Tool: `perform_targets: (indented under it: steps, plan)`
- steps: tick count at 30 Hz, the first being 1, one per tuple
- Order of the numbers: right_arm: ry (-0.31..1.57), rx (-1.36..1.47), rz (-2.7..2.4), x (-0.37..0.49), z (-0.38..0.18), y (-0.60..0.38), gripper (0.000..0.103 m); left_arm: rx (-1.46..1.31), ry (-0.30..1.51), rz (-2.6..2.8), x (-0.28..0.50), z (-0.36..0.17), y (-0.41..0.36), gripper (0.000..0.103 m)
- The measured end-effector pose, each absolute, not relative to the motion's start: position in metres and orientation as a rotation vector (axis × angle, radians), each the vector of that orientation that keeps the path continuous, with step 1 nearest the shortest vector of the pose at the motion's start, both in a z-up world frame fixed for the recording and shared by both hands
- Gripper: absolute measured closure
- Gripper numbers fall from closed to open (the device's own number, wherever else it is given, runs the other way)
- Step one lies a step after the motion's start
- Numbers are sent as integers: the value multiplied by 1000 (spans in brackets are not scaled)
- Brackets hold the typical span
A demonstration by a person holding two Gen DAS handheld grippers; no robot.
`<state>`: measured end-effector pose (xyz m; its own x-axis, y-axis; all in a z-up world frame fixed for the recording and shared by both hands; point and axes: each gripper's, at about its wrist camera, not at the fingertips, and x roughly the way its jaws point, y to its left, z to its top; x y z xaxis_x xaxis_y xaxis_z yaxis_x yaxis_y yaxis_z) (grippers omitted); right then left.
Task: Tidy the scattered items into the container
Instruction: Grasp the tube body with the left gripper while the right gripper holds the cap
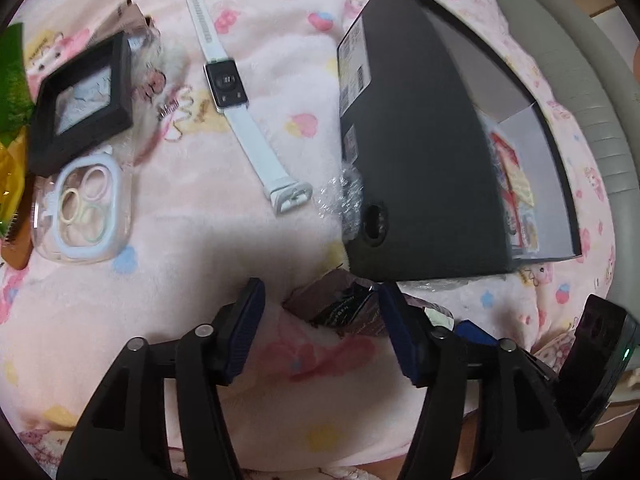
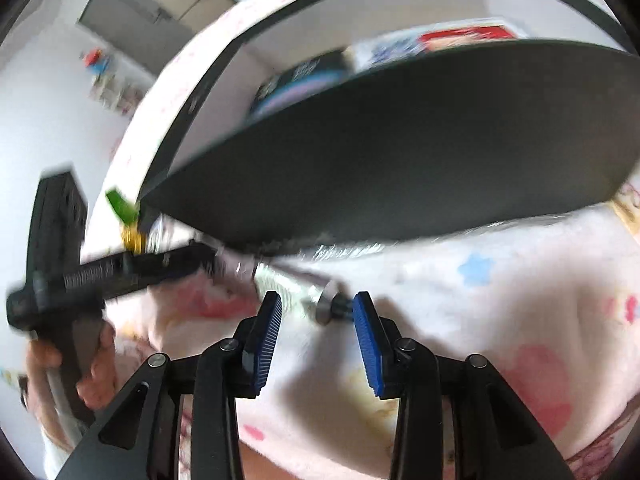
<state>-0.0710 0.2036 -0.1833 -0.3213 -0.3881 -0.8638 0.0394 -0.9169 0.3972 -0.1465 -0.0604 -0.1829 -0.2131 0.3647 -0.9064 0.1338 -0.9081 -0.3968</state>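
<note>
Left wrist view — pink cartoon-print blanket (image 1: pixel 224 240) as ground.
- Left gripper (image 1: pixel 322 306): jaws parted, blue pads clear of a dark foil packet (image 1: pixel 340 308) that lies on the blanket between the tips; nothing grasped.
- Black box (image 1: pixel 420 152), the container: open-topped, label stickers on its near end, standing on the blanket just beyond the packet; colourful printed items inside at its right end. Crinkled clear wrap (image 1: pixel 348 196) touches its left corner.
- White smartwatch (image 1: pixel 226 82): face up, strap stretched out, left of the box and apart from it.
- Black square case (image 1: pixel 82 98) with a pale insert, far left; just below it a clear case of hair ties (image 1: pixel 86 208).
- Green and yellow wrappers (image 1: pixel 12 92) at the left edge, cut off by the frame.

Right wrist view — blurred.
- Right gripper (image 2: pixel 318 312): jaws parted, released; a small silver knob-like piece (image 2: pixel 330 306) lies between the tips, right pad near it, contact not discernible.
- Black box (image 2: pixel 400 152) looms directly ahead, white interior showing printed items.
- Left gripper (image 2: pixel 120 268) at left, held in a hand (image 2: pixel 94 372).
</note>
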Motion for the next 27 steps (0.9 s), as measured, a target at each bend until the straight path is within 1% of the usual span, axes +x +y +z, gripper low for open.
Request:
perform_targets:
  steps: [2,4,6,8,12,15,18,19,22,24,26,27]
  plan:
    - [-326,1674,-2339,-74,-190,190,69,-1884,-580,2247,-149,-186,-59,41]
    - [-281,1687,-2346,-78,-193,183,67,-1879,-567,2235,-149,-187,-56,42]
    - [-326,1684,-2332,-83,-196,184,67,-1867,-542,2225,-150,-187,-51,43]
    - [-395,1668,-2319,-86,-196,188,67,-1874,-513,2214,-149,-187,-46,41]
    - [-481,1574,-2336,-80,-181,196,68,-1884,-524,2193,-141,-184,-48,42]
    - [-338,1440,-2493,-68,-155,189,70,-1858,-541,2122,-124,-179,-43,43]
    - [-290,1435,-2502,-65,-151,188,70,-1848,-545,2175,-115,-175,-46,43]
    - [-302,1470,-2495,-67,-154,186,70,-1851,-555,2199,-116,-175,-50,43]
    - [-460,1609,-2453,-75,-166,232,70,-1875,-643,2172,-122,-182,-57,43]
    - [-629,1607,-2419,-80,-175,245,70,-1881,-681,2160,-125,-185,-59,43]
    - [-750,1588,-2395,-85,-180,254,69,-1883,-727,2146,-128,-190,-59,43]
    - [-772,1595,-2381,-88,-184,254,69,-1890,-730,2143,-129,-192,-57,43]
